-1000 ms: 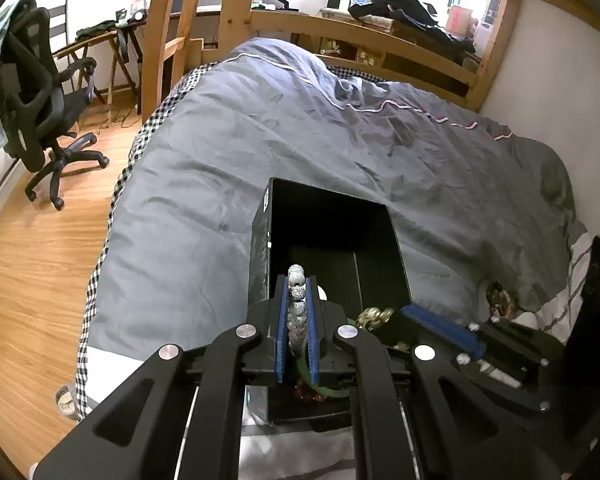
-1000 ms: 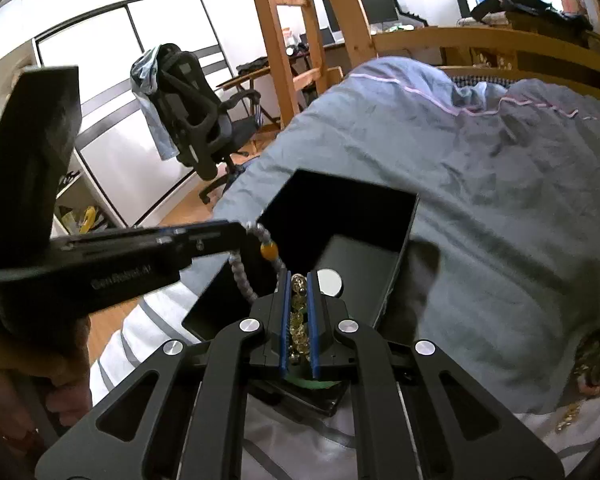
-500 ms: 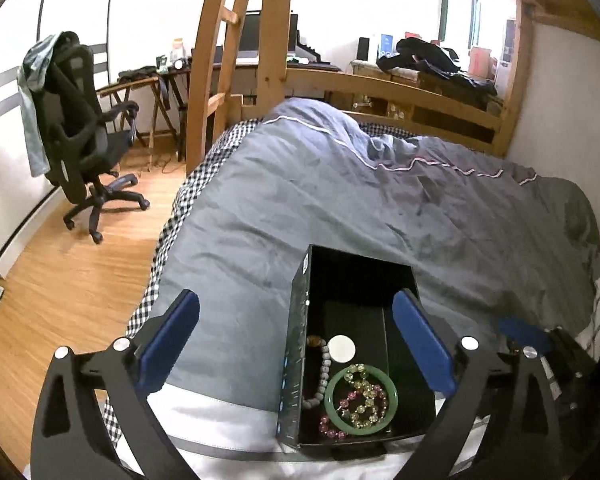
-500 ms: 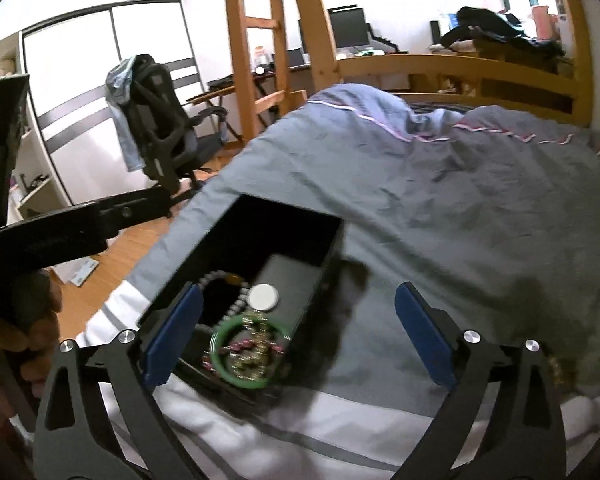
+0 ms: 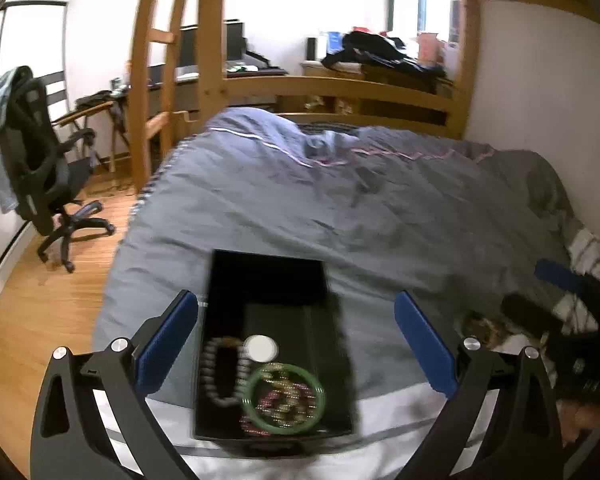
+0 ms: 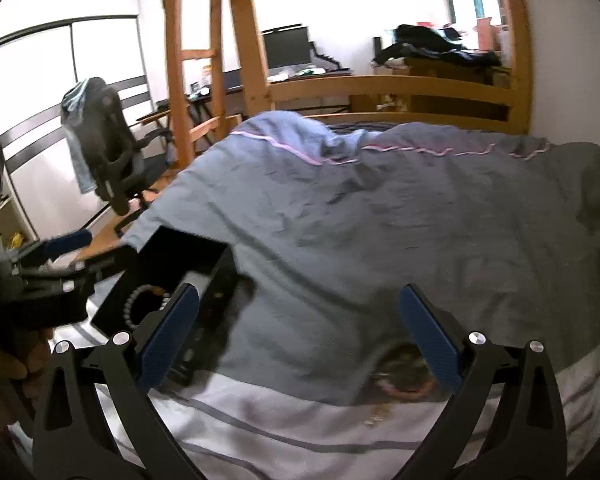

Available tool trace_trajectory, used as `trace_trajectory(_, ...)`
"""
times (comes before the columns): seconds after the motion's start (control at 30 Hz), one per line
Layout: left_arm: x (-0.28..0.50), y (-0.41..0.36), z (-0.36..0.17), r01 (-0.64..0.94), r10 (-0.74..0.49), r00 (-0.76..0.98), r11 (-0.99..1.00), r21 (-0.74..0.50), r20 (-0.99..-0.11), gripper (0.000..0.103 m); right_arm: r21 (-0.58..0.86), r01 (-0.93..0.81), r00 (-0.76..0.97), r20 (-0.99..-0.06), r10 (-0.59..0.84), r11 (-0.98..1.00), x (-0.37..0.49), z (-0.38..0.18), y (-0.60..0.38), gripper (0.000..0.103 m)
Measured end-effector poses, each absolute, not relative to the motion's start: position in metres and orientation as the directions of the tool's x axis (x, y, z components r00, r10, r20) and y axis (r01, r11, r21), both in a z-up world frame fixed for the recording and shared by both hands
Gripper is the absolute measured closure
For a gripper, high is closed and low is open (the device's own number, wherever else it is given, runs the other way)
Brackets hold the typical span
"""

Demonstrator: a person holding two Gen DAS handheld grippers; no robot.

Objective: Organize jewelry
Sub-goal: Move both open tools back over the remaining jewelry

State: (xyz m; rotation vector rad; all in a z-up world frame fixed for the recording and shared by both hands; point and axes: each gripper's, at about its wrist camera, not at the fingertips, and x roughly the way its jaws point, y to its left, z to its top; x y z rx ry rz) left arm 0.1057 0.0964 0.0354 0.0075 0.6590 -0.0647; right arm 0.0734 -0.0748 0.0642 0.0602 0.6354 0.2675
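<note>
A black open box (image 5: 268,280) lies on the grey bed cover. In it are a grey bead bracelet (image 5: 216,372), a green bangle (image 5: 284,398) with gold and pink bead strands inside it, and a white disc (image 5: 262,348). My left gripper (image 5: 296,344) is open and empty, above the box. My right gripper (image 6: 298,338) is open and empty, over the bed to the right of the box (image 6: 180,252). A small pile of loose jewelry (image 6: 400,372) lies near its right finger; the pile also shows in the left wrist view (image 5: 484,330).
The grey duvet (image 5: 340,200) covers the bed, with a white striped sheet (image 6: 300,432) at the near edge. A wooden bunk frame and ladder (image 5: 204,60) stand behind. An office chair (image 5: 40,168) is on the wood floor to the left. A wall runs along the right.
Both grippers opened and dropped their bracelets into the box, then pulled back. The right gripper has swung right, toward the loose jewelry pile.
</note>
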Motion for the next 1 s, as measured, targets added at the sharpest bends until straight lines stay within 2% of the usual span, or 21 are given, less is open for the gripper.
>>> trace_trajectory(0.17, 0.105, 0.062, 0.022, 0.139, -0.068, 0.775, 0.988, 0.064, -0.629, 0.006, 0.106, -0.168, 0.794, -0.575, 0.198, 0.980, 0.068, 0.076, -0.115, 0.004)
trace_trajectory(0.4, 0.108, 0.017, -0.001, 0.256, -0.238, 0.705, 0.964, -0.073, -0.668, 0.006, 0.107, -0.089, 0.797, -0.589, 0.136, 0.990, 0.064, 0.077, -0.165, 0.004)
trace_trajectory(0.57, 0.108, -0.025, -0.028, 0.378, -0.314, 0.645, 0.924, -0.066, -0.697, 0.006, 0.122, -0.068, 0.788, -0.603, 0.128, 0.990, 0.064, 0.066, -0.188, 0.004)
trace_trajectory(0.8, 0.105, -0.062, -0.060, 0.535, -0.453, 0.512, 0.833, -0.142, -0.730, 0.007, 0.181, -0.127, 0.767, -0.606, 0.212, 0.975, 0.071, 0.034, -0.205, 0.004)
trace_trajectory(0.83, 0.106, -0.067, -0.064, 0.555, -0.462, 0.499, 0.820, -0.139, -0.733, 0.010, 0.197, -0.144, 0.760, -0.606, 0.235, 0.970, 0.072, 0.030, -0.205, 0.008)
trace_trajectory(0.87, 0.105, -0.074, -0.070, 0.576, -0.467, 0.485, 0.807, -0.132, -0.739, 0.013, 0.224, -0.169, 0.747, -0.607, 0.273, 0.960, 0.076, 0.023, -0.205, 0.017)
trace_trajectory(0.93, 0.108, -0.083, -0.081, 0.599, -0.466, 0.454, 0.791, -0.127, -0.759, 0.029, 0.261, -0.196, 0.718, -0.619, 0.320, 0.945, 0.085, 0.012, -0.203, 0.032)
trace_trajectory(1.0, 0.110, -0.089, -0.092, 0.603, -0.453, 0.435, 0.789, -0.122, -0.778, 0.037, 0.286, -0.213, 0.692, -0.631, 0.351, 0.934, 0.094, 0.001, -0.200, 0.042)
